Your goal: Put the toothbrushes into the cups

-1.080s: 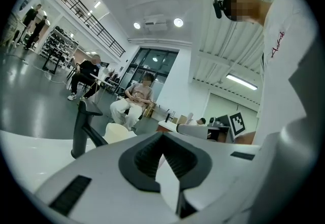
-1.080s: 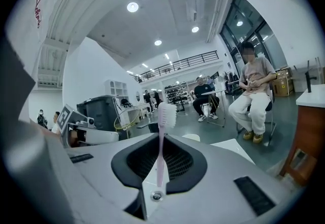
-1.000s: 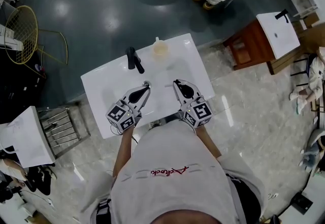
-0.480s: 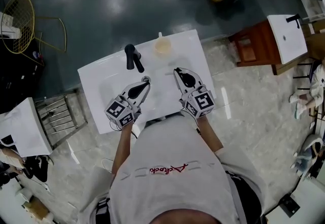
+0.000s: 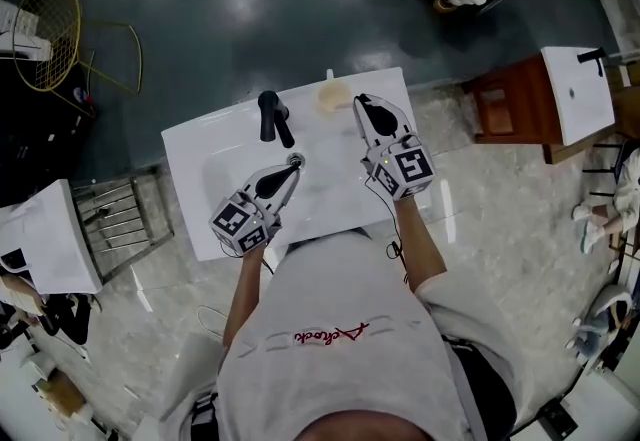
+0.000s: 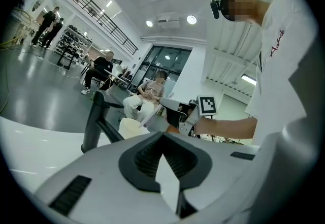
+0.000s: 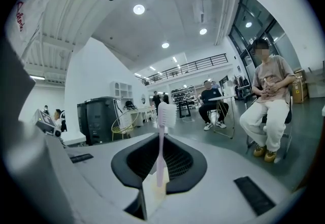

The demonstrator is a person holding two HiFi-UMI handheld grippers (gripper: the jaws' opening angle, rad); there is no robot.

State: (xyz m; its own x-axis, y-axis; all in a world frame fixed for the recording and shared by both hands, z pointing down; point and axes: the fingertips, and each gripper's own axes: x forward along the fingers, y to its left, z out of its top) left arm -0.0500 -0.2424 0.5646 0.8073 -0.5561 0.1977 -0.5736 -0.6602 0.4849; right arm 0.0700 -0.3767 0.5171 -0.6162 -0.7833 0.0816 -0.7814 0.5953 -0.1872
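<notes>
Looking over the white washbasin [image 5: 200, 169], I take its black faucet [image 5: 272, 117] as my mark. Just right of it stands a pale cup [image 5: 333, 97], and just right of that the right gripper [image 5: 366, 107] is clenched on a pink toothbrush [image 7: 161, 152], bristle head out past the jaws. On the person's side of the faucet hangs the left gripper [image 5: 293, 162], jaws pressed together on nothing. Well left of the faucet stands a gold wire chair [image 5: 45, 34]; well right, a wooden cabinet [image 5: 505, 104]. Red script [image 5: 333, 335] crosses the person's white shirt [image 5: 340, 384], too small to read.
</notes>
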